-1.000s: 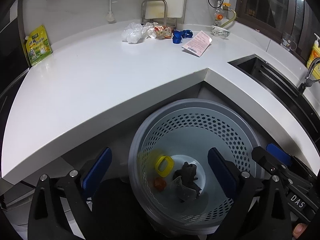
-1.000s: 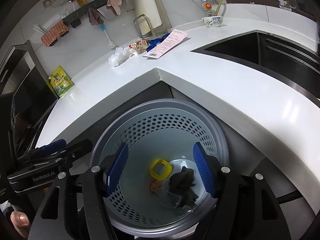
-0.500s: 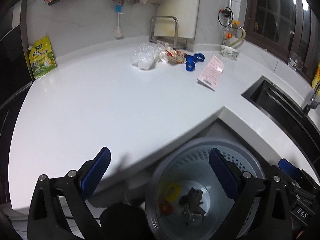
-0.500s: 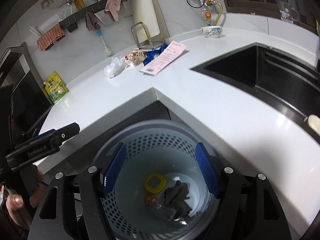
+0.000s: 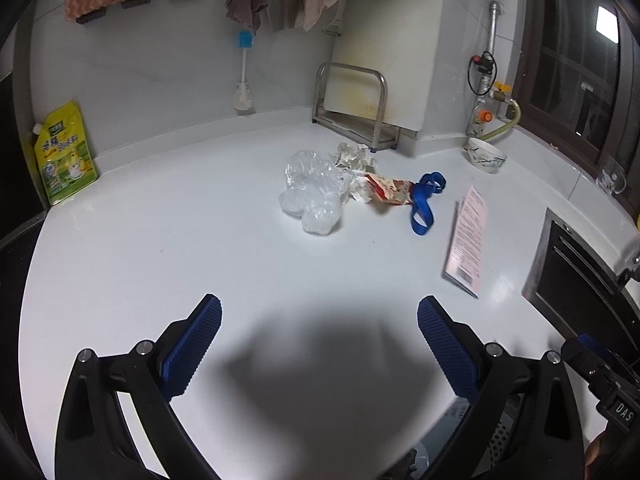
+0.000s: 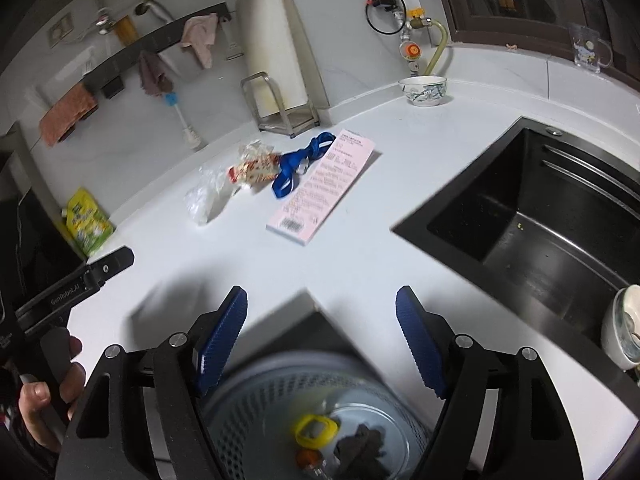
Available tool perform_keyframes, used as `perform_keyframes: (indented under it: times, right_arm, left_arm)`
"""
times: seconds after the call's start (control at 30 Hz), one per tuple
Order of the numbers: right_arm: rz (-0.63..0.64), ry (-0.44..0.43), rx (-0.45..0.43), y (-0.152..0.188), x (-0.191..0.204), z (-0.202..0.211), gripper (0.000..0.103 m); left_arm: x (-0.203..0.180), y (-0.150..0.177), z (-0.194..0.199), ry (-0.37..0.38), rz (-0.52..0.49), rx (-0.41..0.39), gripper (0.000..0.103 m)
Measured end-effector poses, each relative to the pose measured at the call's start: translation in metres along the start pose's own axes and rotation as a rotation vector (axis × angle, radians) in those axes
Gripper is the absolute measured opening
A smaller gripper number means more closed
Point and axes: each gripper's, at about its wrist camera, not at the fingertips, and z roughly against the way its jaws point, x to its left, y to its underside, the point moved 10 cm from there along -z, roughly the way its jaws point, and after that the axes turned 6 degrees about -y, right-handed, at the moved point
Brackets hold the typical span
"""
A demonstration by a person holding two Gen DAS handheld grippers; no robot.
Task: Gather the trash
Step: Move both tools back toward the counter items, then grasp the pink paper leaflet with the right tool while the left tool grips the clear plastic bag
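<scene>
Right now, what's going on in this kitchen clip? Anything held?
A person is clearing trash from a white corner countertop with handheld tongs. Both the left tongs and right tongs are open and empty. Crumpled clear plastic wrap, a red-patterned snack wrapper, a blue ribbon strap and a pink printed receipt lie on the counter. The grey perforated bin below the counter's edge already holds a yellow ring and dark scraps.

white counter (image 5: 200, 248), plastic bag (image 5: 312, 194), wrapper (image 5: 386, 190), blue strap (image 5: 424, 200), pink slip (image 5: 468, 240), bowl (image 5: 486, 158)
</scene>
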Motion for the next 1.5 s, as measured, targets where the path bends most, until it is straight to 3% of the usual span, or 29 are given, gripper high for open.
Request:
perform_keyframes:
  times: [0.27, 0.53, 1.0, 1.5]
  right_arm:
    - [-0.058, 0.011, 0.001, -0.045, -0.001, -0.046, 0.074]
    - [-0.105, 0.039, 0.028, -0.063, -0.009, -0.087, 0.074]
    - [-0.146, 0.158, 0.091, -0.074, -0.015, -0.147, 0.078]
    - [-0.103, 0.266, 0.121, -0.073, -0.019, -0.162, 0.078]
  left_arm:
    - [0.011, -0.042, -0.056, -0.011, 0.031, -0.001, 0.097]
    - [0.01, -0.066, -0.112, -0.004, 0.002, 0.044, 0.097]
    - [0.014, -0.064, -0.128, 0.006, -0.026, 0.078, 0.097]
    - [0.012, -0.061, -0.142, 0.007, -0.061, 0.109, 0.097]
